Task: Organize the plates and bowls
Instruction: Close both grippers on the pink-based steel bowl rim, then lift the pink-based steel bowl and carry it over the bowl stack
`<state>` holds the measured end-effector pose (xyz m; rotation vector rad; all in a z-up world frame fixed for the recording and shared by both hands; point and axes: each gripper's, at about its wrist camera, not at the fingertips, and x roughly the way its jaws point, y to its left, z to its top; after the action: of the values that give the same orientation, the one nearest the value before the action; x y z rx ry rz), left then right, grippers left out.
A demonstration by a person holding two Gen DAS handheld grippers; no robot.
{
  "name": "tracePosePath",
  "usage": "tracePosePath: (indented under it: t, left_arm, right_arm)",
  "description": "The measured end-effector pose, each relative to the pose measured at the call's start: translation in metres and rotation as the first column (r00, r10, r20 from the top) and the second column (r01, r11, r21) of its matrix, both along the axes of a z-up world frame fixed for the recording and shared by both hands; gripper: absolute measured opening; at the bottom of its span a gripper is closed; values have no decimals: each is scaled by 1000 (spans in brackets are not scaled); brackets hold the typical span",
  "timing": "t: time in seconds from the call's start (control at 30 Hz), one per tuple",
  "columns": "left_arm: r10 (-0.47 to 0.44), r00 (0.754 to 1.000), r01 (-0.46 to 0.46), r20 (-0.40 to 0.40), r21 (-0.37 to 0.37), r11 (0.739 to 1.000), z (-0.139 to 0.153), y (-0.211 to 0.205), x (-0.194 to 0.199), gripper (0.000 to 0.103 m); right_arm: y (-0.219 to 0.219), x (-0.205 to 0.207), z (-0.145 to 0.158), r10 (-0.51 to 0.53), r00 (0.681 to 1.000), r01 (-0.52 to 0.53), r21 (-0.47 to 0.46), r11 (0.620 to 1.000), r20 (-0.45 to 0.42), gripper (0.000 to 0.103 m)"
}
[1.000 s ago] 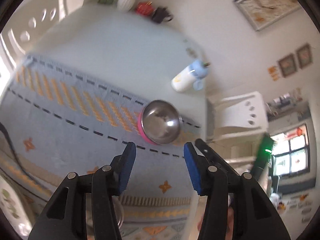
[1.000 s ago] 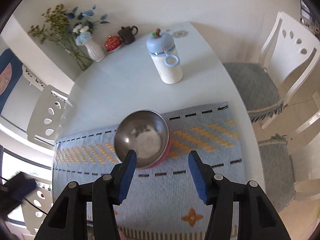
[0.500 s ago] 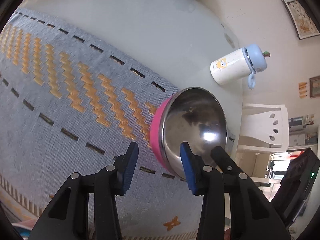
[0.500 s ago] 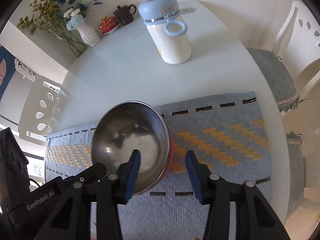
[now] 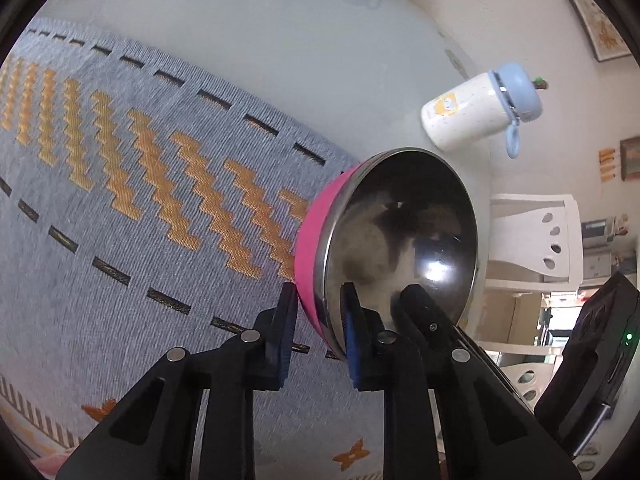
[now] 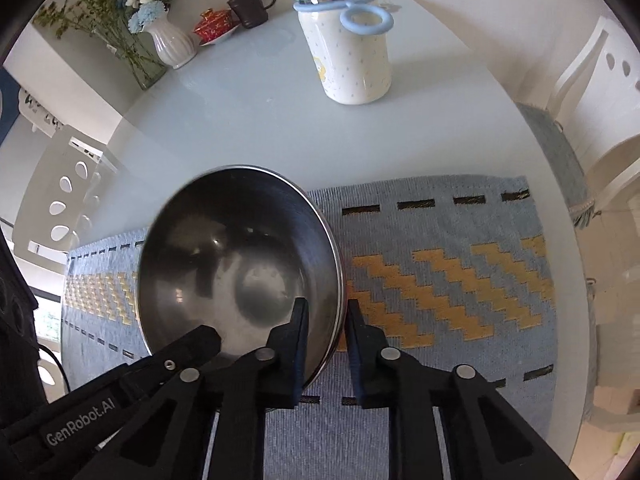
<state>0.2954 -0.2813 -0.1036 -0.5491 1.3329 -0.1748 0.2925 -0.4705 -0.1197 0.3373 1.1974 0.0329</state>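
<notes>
The steel bowl (image 5: 400,240) with the pink outer wall sits on the blue woven mat (image 5: 140,208), and both tools grip its rim from opposite sides. In the left wrist view the left tool (image 5: 318,332) has one finger against the pink wall and the other inside the steel; its jaws are closing on the rim. In the right wrist view the right tool (image 6: 324,334) is clenched on the rim at the bowl's 4 o'clock side, one finger inside, one outside.

The bowl's underside and its contact with the mat are hidden by the fingers in both views, so whether it rests flat or is tipped cannot be told. The pink wall is out of sight in the right wrist view, where only the steel interior (image 6: 240,272) shows. The left tool's arm enters that view at 8 o'clock, cut off by the frame. The bowl's reflections are too smeared to read.

The mat's far edge runs just behind the bowl; beyond it lies bare white surface (image 6: 260,120). A white bottle with a blue lid (image 6: 348,48) stands at 12 o'clock, well apart from the bowl. A vase of flowers (image 6: 168,46), a red lidded cup (image 6: 214,26) and a dark teapot (image 6: 250,6) cluster at the far edge toward 11 o'clock. The mat is open from 2 to 4 o'clock, and white chairs (image 6: 592,80) stand past the surface's edge.
</notes>
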Motion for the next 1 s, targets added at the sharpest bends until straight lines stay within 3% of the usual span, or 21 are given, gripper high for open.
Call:
tracePosePath:
  t: [0.23,0.67,0.9,1.0]
  left_arm:
    - [-27,996,30,89,-31,999,50,13,-24,19]
    - [-25,962,39,273,-45,998,157,53,-116,19]
    - [-31,914,22,406,26,999,222,97,-184,19]
    - [-34,905,9,423,62,998,237,118,-208,19]
  right_arm:
    - [3,-31,41,-26,997,27,-2,1000,67,17]
    - [40,-120,162,-29,974,34,-18,999,225,17]
    - [90,-187,218,3,955,-3,0,1000,297,17]
    - [113,-212,232,16,951,-27,29,999,310,17]
